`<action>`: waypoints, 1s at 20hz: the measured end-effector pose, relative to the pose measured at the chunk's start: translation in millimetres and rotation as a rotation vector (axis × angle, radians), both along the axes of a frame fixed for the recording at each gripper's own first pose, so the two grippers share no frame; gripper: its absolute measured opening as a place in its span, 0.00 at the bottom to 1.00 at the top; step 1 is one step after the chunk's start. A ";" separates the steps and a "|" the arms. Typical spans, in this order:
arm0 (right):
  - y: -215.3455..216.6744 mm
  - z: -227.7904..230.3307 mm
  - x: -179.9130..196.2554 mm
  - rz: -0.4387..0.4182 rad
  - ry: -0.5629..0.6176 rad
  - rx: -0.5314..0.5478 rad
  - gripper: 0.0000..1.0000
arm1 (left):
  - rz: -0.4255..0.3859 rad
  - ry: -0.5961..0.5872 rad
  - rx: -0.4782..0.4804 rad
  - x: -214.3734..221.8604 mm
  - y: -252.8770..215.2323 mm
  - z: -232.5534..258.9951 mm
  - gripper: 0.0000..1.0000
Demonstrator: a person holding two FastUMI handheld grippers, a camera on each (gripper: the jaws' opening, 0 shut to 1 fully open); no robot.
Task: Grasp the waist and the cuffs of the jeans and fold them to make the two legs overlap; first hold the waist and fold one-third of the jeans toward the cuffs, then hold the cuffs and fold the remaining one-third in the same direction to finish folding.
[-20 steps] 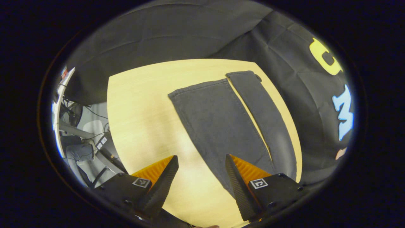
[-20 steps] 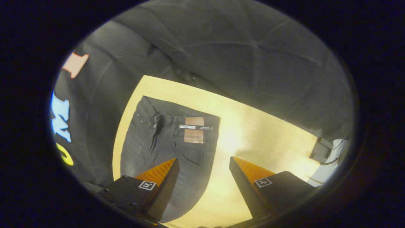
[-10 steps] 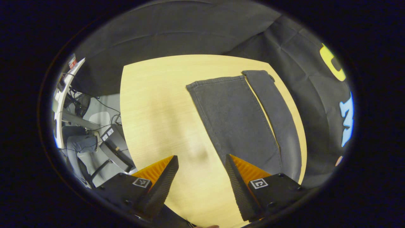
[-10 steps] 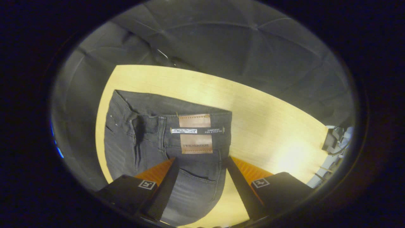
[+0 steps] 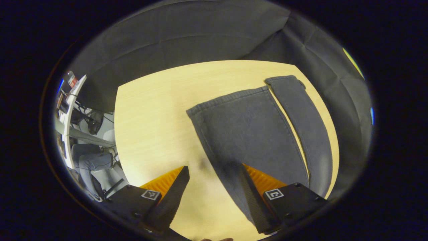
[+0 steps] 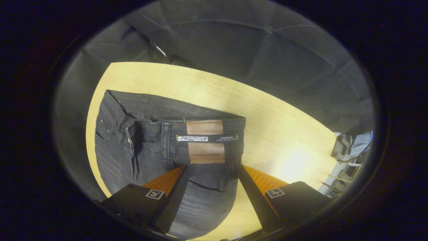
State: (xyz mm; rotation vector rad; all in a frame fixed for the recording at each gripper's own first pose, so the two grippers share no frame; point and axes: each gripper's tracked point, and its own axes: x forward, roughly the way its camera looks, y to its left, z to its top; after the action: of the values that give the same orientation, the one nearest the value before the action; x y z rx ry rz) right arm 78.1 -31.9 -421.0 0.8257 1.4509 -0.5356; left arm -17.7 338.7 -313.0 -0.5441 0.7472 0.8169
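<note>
Denim: jeans [image 6: 157,147] flat on table [image 5: 153,113], legs side by side.
Left gripper [image 5: 211,197]: wide open, empty, above cuffs [image 5: 230,98].
Right gripper [image 6: 214,197]: wide open, empty, above waist [image 6: 174,117].
Done: nothing folded.
Left: every fold.

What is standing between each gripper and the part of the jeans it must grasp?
Nothing visible. The left gripper is open over the near leg, and the right gripper is open over the waist. The table around the jeans looks bare.
</note>
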 end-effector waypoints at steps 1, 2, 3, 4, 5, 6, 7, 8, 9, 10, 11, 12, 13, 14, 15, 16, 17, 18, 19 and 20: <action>0.9 -0.4 -0.3 0.000 -0.002 -0.008 0.94 | 0.019 0.020 0.003 5.9 9.2 -1.5 0.94; -0.2 0.3 -0.2 -0.002 -0.005 -0.016 0.94 | 0.034 0.046 0.013 11.2 20.0 -1.8 0.98; 0.2 0.0 -0.5 0.000 -0.008 -0.018 0.92 | 0.046 0.082 0.027 15.5 32.2 -5.4 0.98; -0.1 0.3 -0.3 0.002 -0.010 -0.019 0.94 | 0.065 0.115 0.027 17.4 40.5 -12.2 1.00; 0.6 0.0 -1.3 0.004 -0.013 -0.019 0.94 | 0.100 0.111 0.022 25.2 43.5 -10.9 0.98; 0.3 0.2 -0.6 0.008 -0.014 -0.019 0.94 | 0.116 0.104 0.001 33.0 38.8 -13.0 0.99; -0.1 -0.4 -0.3 0.009 -0.013 -0.019 0.94 | 0.125 0.106 0.002 35.8 41.8 -12.2 0.96; -1.3 0.1 0.7 0.004 -0.014 -0.024 0.95 | 0.127 0.108 -0.001 37.6 42.9 -11.4 0.97; 0.1 -0.2 -0.4 0.003 -0.013 -0.025 0.95 | 0.134 0.100 -0.002 32.5 41.6 -10.7 0.96; -0.4 -0.5 -0.3 0.003 -0.015 -0.028 0.95 | 0.132 0.101 -0.006 32.3 40.9 -9.8 0.97; 0.1 -0.4 -0.3 0.005 -0.019 -0.031 0.94 | 0.130 0.104 -0.008 32.6 40.5 -9.4 1.00; 0.2 -1.2 -0.2 0.008 -0.021 -0.031 0.95 | 0.131 0.102 -0.002 33.5 41.4 -8.3 0.97; 0.2 -1.4 -0.1 0.014 -0.023 -0.032 0.94 | 0.126 0.100 -0.001 35.5 39.4 -9.6 0.96; -0.3 -0.5 0.1 0.026 -0.026 -0.030 0.94 | 0.115 0.097 0.007 41.1 38.7 -8.4 0.90; -0.4 -1.0 -0.6 0.033 -0.025 -0.027 0.93 | 0.105 0.098 0.016 45.1 35.2 -9.3 0.86; -1.1 -1.1 -0.4 0.041 -0.023 -0.022 0.93 | 0.107 0.092 0.033 49.4 31.0 -9.3 0.73; -1.4 -1.9 -1.3 0.052 -0.024 -0.018 0.90 | 0.106 0.073 0.043 53.8 26.7 -6.6 0.65; -2.8 -2.2 -2.0 0.064 -0.024 -0.013 0.88 | 0.108 0.057 0.053 59.7 23.7 -8.7 0.52; -4.4 -2.6 -1.6 0.080 -0.034 -0.012 0.81 | 0.116 0.044 0.074 61.9 23.7 -11.3 0.34; -3.8 -2.8 1.7 0.097 -0.046 -0.008 0.75 | 0.122 0.045 0.094 62.6 24.0 -12.3 0.13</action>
State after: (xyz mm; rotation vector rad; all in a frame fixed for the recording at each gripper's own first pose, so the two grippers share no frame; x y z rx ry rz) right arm 79.8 -35.6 -423.8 0.7522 1.4373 -0.4461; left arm 44.8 362.7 -325.3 -0.4917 0.7182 0.9750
